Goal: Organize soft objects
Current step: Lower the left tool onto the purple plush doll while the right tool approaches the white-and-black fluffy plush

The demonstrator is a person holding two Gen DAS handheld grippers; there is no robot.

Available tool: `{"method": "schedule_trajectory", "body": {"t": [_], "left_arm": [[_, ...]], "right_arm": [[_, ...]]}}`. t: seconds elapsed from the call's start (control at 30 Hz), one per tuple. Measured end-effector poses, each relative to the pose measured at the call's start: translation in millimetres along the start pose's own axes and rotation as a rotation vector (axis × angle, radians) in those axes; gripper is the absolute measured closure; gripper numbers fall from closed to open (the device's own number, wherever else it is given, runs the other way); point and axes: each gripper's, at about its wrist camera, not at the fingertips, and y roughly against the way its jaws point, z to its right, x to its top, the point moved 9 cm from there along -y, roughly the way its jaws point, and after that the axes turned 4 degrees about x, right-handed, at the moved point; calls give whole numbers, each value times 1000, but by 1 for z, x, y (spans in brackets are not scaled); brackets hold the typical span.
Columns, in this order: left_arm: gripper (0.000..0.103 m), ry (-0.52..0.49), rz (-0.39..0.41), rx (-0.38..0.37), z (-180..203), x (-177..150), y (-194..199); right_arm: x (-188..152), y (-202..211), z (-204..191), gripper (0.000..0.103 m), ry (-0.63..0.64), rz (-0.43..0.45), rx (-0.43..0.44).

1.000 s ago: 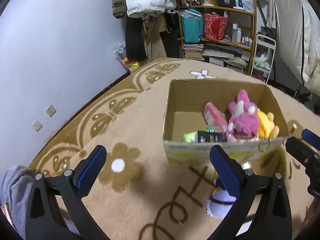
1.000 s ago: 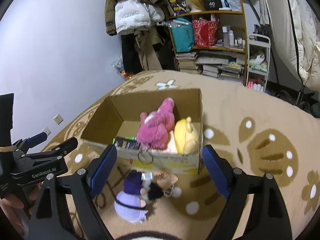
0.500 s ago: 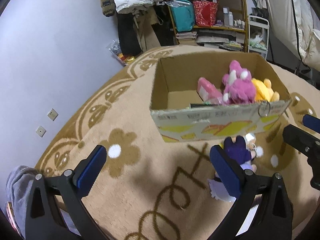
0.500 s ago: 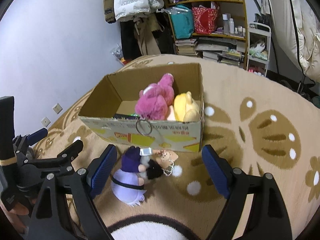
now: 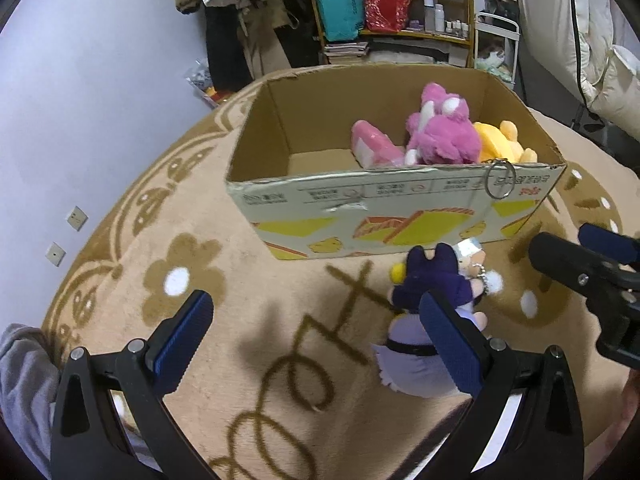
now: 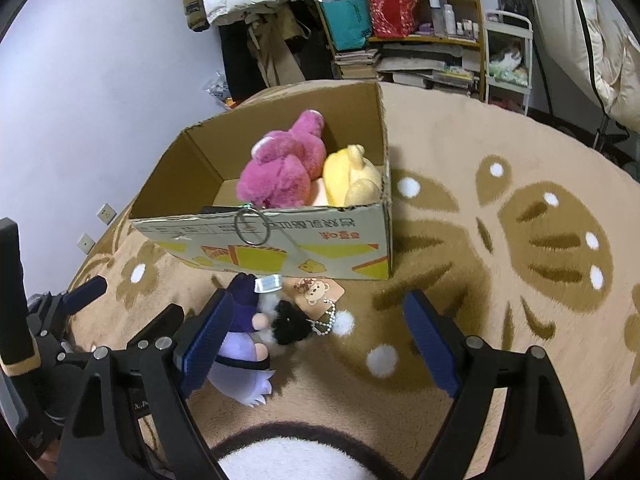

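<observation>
A cardboard box (image 5: 360, 200) (image 6: 320, 248) stands on the rug, holding a pink plush (image 5: 444, 136) (image 6: 284, 172), a yellow plush (image 5: 500, 144) (image 6: 352, 176) and a pink packet (image 5: 372, 146). A purple doll with a keychain tag (image 5: 424, 284) (image 6: 248, 320) lies on the rug in front of the box. My left gripper (image 5: 316, 340) is open and empty above the rug, its right finger over the doll. My right gripper (image 6: 320, 340) is open and empty just right of the doll.
A metal ring (image 6: 251, 227) hangs on the box's front wall. A shelf with bags and books (image 6: 400, 32) and hanging coats (image 6: 240, 0) stand behind. A wall (image 5: 80, 100) with sockets runs on the left. A white round cushion (image 6: 296, 460) lies near.
Both grippers have dropped lower and closer to the rug and the doll. The box now looks nearer and higher in both views. Both stay open.
</observation>
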Motion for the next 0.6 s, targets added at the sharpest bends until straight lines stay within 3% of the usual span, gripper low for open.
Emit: {"method": "schedule_trajectory", "body": {"t": [0.13,0.6], "left_arm": [[1,15,-25,-62,10,-1,-4],[1,8,-91,-138,38,-7,-21]], "right_arm": [[-2,-5,6,12,-21,-21,-2],[-10,-18,14,12,-51,-83,-13]]}}
